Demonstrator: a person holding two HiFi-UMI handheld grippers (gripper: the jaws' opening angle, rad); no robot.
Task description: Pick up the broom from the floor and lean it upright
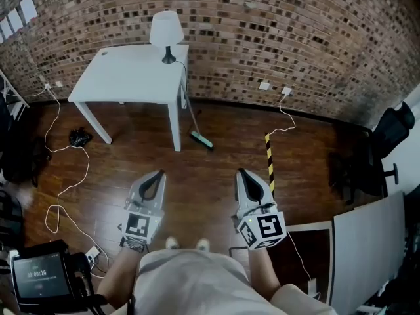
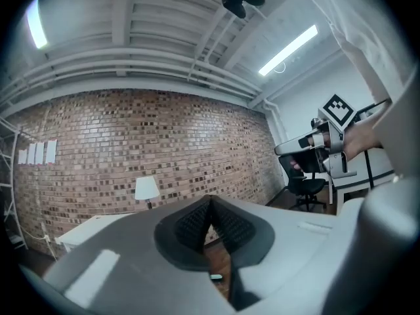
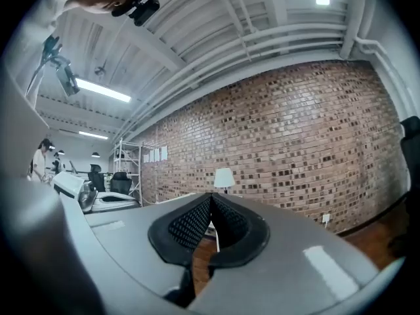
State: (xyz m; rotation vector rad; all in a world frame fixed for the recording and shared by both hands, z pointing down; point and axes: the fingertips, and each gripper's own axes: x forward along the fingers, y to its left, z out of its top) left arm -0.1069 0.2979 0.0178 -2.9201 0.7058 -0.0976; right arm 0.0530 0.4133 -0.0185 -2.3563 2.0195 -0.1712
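Observation:
The broom (image 1: 193,119) stands tilted against the near right leg of the white table (image 1: 125,77), with its teal head (image 1: 202,140) on the wooden floor. Both grippers are held level in front of the person, well short of the broom. My left gripper (image 1: 156,174) is shut with nothing in it, and its pads meet in the left gripper view (image 2: 210,207). My right gripper (image 1: 241,173) is also shut and empty, its jaws closed together in the right gripper view (image 3: 211,202). A small teal patch (image 2: 215,277) shows low between the left jaws.
A white lamp (image 1: 166,31) stands on the table's back right corner. White cables (image 1: 65,176) trail over the floor at left, near a black bundle (image 1: 80,137). A yellow-black striped strip (image 1: 269,163) lies right of centre. A black office chair (image 1: 387,136) and a white board (image 1: 367,254) stand at right.

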